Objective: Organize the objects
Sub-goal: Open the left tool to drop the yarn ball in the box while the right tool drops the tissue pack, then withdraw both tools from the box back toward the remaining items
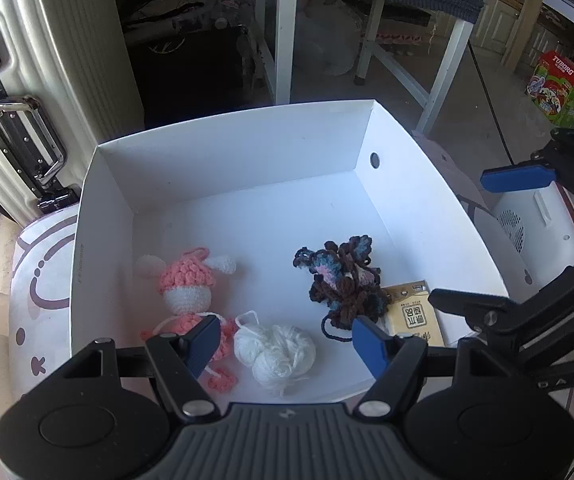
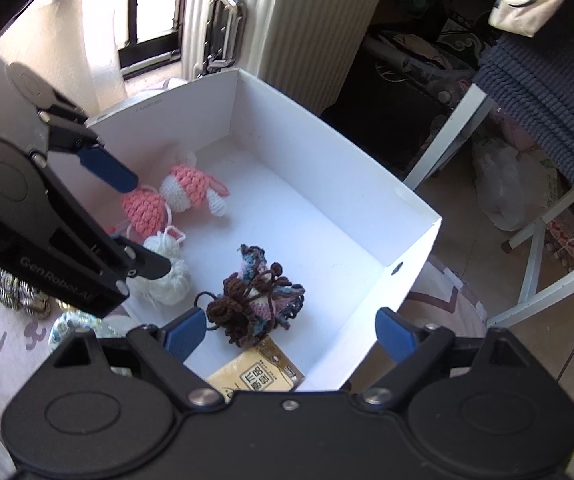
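White box at frame centre holds a pink doll, white yarn and dark crochet; my left gripper and right gripper hover apart, empty.

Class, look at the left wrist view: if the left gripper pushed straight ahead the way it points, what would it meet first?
Most likely the white yarn ball, lying between the open left gripper fingers on the white box floor; depth is uncertain.

White box on patterned cushion
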